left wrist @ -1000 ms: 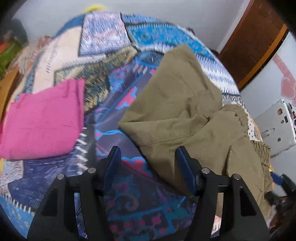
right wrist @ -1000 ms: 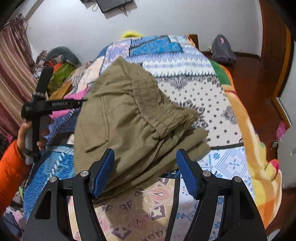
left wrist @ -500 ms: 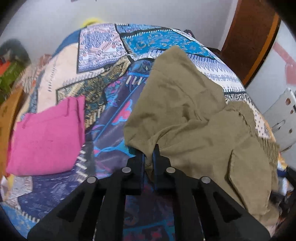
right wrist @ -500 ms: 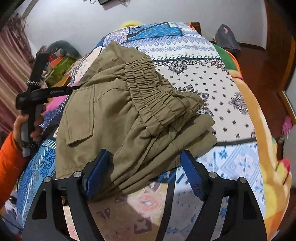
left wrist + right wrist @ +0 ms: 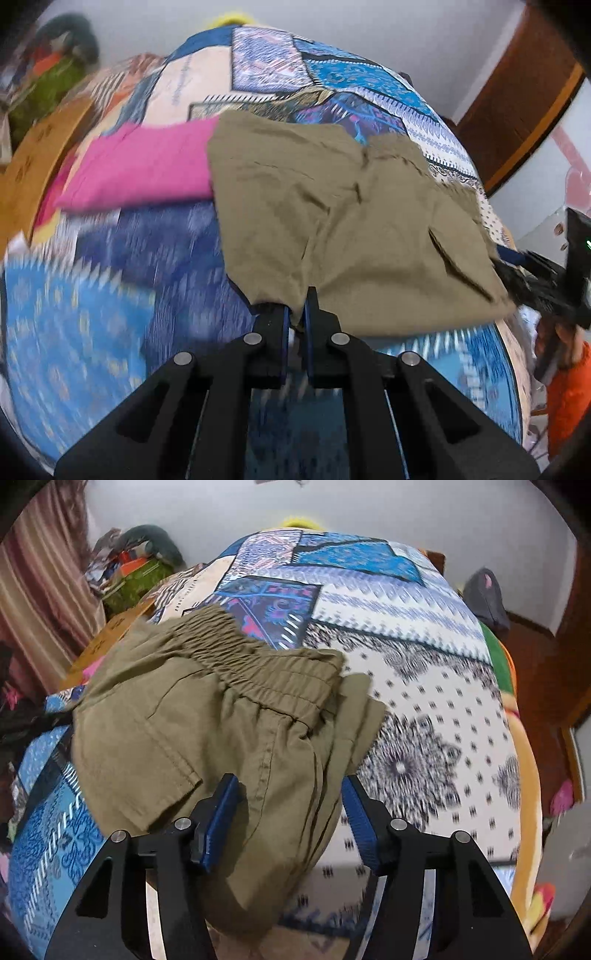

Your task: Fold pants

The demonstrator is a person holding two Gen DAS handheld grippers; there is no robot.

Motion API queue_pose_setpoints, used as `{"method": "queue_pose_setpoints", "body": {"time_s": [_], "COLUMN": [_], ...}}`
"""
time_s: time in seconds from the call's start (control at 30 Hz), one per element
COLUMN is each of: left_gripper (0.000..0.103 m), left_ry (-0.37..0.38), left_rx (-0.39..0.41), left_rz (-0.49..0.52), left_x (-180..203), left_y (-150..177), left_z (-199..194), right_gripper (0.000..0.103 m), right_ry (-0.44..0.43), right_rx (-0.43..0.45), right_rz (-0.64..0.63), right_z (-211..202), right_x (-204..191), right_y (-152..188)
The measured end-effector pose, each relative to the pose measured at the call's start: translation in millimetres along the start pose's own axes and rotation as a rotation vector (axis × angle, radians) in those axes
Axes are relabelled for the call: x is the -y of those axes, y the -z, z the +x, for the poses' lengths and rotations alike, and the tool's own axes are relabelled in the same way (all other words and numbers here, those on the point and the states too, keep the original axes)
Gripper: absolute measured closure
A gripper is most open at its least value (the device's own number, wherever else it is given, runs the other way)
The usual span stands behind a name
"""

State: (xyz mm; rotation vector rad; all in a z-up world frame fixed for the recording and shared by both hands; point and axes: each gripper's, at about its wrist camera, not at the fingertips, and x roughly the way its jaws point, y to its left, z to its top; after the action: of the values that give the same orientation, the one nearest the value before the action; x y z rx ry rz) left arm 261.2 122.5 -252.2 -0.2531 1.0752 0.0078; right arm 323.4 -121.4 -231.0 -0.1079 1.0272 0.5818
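Observation:
Olive-green pants [image 5: 354, 229] lie partly folded on a patchwork bedspread [image 5: 266, 70]. My left gripper [image 5: 296, 314] is shut on the near edge of the pants fabric and holds it up. In the right wrist view the pants [image 5: 207, 731] show their elastic waistband [image 5: 255, 668] and a side pocket. My right gripper [image 5: 288, 805] is open, its blue-padded fingers [image 5: 221, 812] on either side of a thick fold of the pants, not closed on it. The right gripper also shows at the right edge of the left wrist view [image 5: 546, 280].
A folded pink garment [image 5: 144, 170] lies on the bed left of the pants. A wooden board [image 5: 40, 162] and a clutter pile [image 5: 136, 565] sit at the bed's left side. A brown door [image 5: 517, 103] is at the right.
My left gripper closed on the pants edge and has pulled it toward me and up. The right gripper, still open, has moved forward so the fold lies between its fingers.

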Motion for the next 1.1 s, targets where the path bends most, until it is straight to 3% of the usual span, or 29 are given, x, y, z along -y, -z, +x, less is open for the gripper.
{"method": "queue_pose_setpoints", "body": {"time_s": [0.23,0.43,0.5,0.57,0.63,0.87,1.1], "left_gripper": [0.093,0.092,0.087,0.065,0.056,0.043,0.039], "left_ry": [-0.048,-0.101,-0.105,-0.103,-0.103,-0.103,-0.108], "left_rx": [0.019,0.069,0.089,0.115,0.144,0.158,0.135], "left_rz": [0.040,0.023,0.017,0.018,0.019,0.026,0.020], "left_x": [4,-8,-11,-13,-14,-20,-32], "left_y": [22,13,8,4,0,-20,-39], "left_z": [-23,-50,-60,-69,-77,-73,-36], "right_gripper": [0.049,0.049,0.049,0.047,0.044,0.040,0.036], "right_ry": [0.052,0.082,0.094,0.094,0.091,0.113,0.118], "right_rx": [0.012,0.080,0.099,0.125,0.144,0.154,0.111], "right_rz": [-0.040,-0.002,-0.005,-0.009,-0.012,-0.042,-0.047], "right_z": [-18,-57,-68,-79,-85,-80,-43], "right_x": [-10,-10,-13,-16,-18,-27,-22], "right_y": [-2,-1,-3,-4,-7,-13,-19]}}
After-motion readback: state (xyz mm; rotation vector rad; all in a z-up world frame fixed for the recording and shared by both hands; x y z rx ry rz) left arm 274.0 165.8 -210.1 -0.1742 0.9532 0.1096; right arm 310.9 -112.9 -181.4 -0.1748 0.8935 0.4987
